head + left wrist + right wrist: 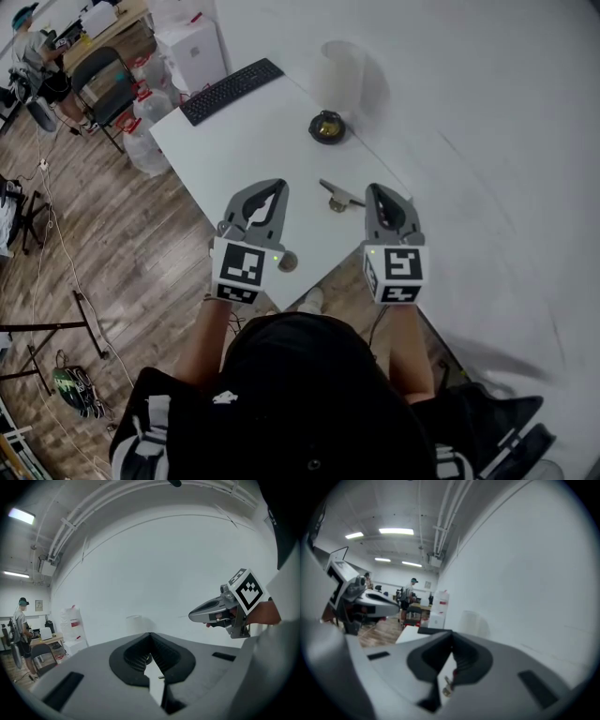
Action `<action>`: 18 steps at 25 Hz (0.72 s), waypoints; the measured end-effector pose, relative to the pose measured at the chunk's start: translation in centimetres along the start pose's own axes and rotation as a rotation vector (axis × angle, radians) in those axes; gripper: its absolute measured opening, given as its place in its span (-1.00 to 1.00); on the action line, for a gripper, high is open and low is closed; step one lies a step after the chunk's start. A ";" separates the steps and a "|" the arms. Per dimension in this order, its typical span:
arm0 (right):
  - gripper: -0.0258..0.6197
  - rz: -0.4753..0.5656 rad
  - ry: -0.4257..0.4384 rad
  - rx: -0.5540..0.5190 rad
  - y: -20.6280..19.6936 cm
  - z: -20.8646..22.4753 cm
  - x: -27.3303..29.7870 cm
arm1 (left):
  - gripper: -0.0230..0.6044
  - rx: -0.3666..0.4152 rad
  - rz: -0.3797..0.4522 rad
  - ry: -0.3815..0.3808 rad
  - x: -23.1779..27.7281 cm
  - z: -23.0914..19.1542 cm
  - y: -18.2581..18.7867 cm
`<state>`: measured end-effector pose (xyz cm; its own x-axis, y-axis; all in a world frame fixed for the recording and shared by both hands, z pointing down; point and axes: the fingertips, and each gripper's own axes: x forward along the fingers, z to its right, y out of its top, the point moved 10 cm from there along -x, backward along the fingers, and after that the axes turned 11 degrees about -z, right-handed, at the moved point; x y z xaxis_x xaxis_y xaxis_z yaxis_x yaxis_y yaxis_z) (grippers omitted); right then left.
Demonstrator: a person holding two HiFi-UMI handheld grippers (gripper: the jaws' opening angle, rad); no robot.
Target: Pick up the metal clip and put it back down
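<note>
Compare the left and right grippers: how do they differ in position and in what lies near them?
The right gripper has its tip close beside the metal clip; the left gripper sits farther from it, across the table. A small round object lies by the left gripper's body; none shows by the right gripper. Both have jaws shut on nothing and point away from the person.

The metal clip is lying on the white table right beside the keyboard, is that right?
Not quite. The metal clip does lie on the white table, but beside the right gripper, not the keyboard, which sits at the far end. The head view shows it.
</note>
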<state>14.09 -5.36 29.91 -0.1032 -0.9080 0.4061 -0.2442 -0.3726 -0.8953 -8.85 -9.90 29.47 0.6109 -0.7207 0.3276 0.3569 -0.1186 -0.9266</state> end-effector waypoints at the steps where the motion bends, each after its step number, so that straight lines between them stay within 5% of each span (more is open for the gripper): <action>1: -0.81 -0.001 0.000 0.000 0.0 0.0 0.0 | -0.85 0.000 0.000 -0.001 0.0 0.0 0.0; 18: -0.81 -0.004 0.008 -0.008 -0.4 0.3 -0.1 | -0.85 0.001 0.002 -0.003 0.6 0.7 0.2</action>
